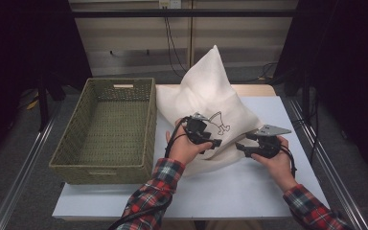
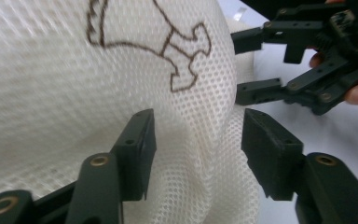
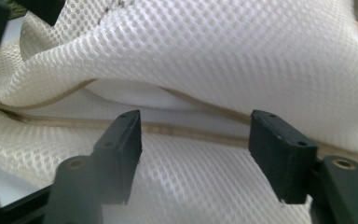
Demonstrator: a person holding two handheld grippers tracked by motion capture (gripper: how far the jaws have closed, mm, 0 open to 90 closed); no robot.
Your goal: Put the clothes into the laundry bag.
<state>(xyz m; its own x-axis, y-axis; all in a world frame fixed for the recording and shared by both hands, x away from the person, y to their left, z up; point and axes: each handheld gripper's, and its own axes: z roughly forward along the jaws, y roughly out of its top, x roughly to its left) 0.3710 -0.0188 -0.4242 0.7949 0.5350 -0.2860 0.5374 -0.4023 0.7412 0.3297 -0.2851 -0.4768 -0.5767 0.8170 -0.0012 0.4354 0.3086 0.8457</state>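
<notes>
- The mesh bag (image 1: 211,108) stands on the white table top (image 1: 249,191), just right of the wicker basket (image 1: 110,129), and its upper corner rises to a peak. I judge that something inside props it up — the filling itself is not visible.
- The bag's printed outline drawing (image 2: 168,44) faces me, so the front panel is the side I am working on.
- In the right gripper view the bag's mouth (image 3: 135,95) gapes, edged with tan binding, with a pale lining behind it. I read the work in hand as opening or closing this mouth.
- My left gripper (image 1: 210,142) sits at the lower front of the bag, beneath the drawing. Its jaws stand partly apart with mesh bulging between them; the pads do not press on it, so nothing is held. I take this as a released grip or a fresh approach.
- My right gripper (image 1: 243,147) comes in from the other side, jaws pointing at the left one. Its jaws are also spread, straddling the bound edge without pinching it — placed, I judge, to catch the lower lip.
- The basket is empty and touches the bag's left side; it is likely the bag's destination.
</notes>
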